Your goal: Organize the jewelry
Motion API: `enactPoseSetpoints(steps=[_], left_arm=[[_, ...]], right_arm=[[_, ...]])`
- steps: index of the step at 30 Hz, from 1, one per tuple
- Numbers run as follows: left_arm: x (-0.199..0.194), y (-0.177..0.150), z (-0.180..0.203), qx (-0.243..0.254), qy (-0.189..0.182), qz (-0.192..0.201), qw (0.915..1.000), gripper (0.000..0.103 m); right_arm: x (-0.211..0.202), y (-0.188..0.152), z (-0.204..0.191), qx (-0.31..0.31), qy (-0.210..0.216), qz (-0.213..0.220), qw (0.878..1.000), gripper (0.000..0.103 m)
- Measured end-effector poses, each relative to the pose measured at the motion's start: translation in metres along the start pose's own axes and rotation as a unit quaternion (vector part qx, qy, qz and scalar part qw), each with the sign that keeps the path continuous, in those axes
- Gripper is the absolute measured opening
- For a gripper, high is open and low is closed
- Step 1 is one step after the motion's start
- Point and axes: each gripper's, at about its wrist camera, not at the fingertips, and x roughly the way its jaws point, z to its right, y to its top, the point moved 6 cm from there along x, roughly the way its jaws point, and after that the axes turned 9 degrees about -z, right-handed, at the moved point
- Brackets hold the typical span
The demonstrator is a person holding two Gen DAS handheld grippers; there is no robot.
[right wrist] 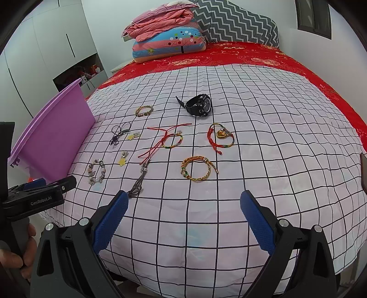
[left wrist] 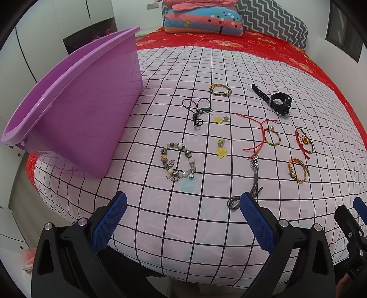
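Several pieces of jewelry lie spread on a checked pink sheet point(left wrist: 206, 224): a beaded bracelet point(left wrist: 179, 161), a black watch point(left wrist: 278, 102), two yellow flower charms point(left wrist: 221, 150), a red cord bracelet point(left wrist: 263, 135), a grey tassel cord point(left wrist: 252, 181), a black cord charm point(left wrist: 198, 112) and woven bracelets point(right wrist: 197, 169). A purple plastic tub point(left wrist: 87, 103) stands at the left. My left gripper point(left wrist: 183, 204) hovers open over the near edge, empty. My right gripper point(right wrist: 183, 204) is open too, short of the woven bracelet. The black watch point(right wrist: 198, 105) lies farther back.
Stacked pillows and a folded quilt point(left wrist: 201, 18) sit at the head of the bed on a red cover point(left wrist: 252, 43). White wardrobes point(right wrist: 45, 45) stand to the left. A hand point(right wrist: 16, 254) holds the left gripper's handle at the left edge of the right wrist view.
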Motion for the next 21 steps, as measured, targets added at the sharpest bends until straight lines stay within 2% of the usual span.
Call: enactPoseSetpoints(steps=[13, 21], left_arm=[[0.011, -0.002, -0.002, 0.002, 0.004, -0.007, 1.0, 0.097], [0.031, -0.006, -0.004, 0.001, 0.001, -0.014, 0.9999, 0.097]], right_arm=[[0.006, 0.002, -0.002, -0.005, -0.001, -0.004, 1.0, 0.094], [0.029, -0.001, 0.001, -0.001, 0.003, -0.019, 1.0, 0.094]])
